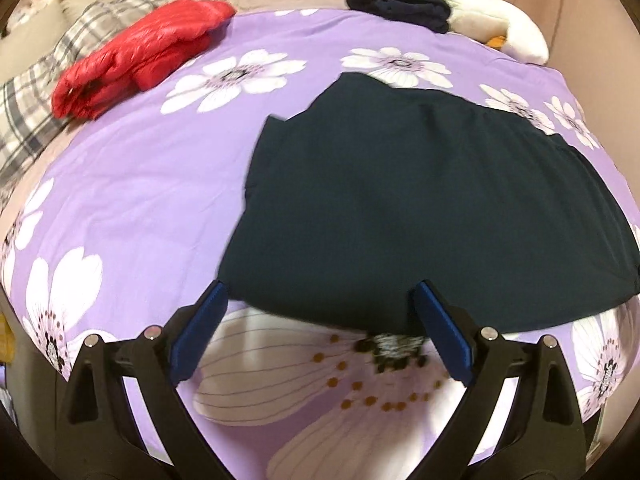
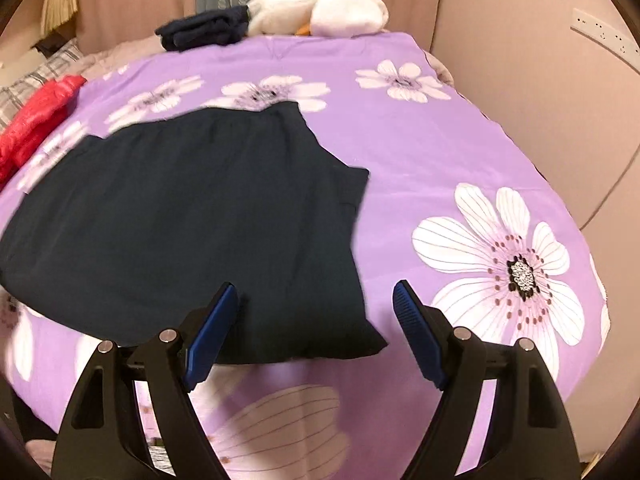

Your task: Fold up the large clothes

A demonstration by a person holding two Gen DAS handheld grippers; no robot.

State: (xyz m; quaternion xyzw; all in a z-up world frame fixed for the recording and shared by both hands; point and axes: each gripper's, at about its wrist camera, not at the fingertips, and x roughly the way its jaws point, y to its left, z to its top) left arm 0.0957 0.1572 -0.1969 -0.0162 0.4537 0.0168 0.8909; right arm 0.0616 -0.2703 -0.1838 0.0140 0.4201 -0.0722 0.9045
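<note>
A large dark garment (image 1: 420, 208) lies flat and partly folded on the purple flowered bedspread (image 1: 152, 184). It also shows in the right wrist view (image 2: 192, 216). My left gripper (image 1: 320, 292) is open and empty, just above the garment's near edge toward its left corner. My right gripper (image 2: 316, 290) is open and empty, above the garment's near right corner. The blue pads (image 2: 212, 344) hold nothing.
A red puffy jacket (image 1: 140, 52) lies at the far left of the bed. A folded dark garment (image 1: 400, 8) and a white plush toy (image 1: 500, 24) sit at the far edge. Plaid pillows (image 1: 36, 92) lie left. A wall (image 2: 540, 80) stands right of the bed.
</note>
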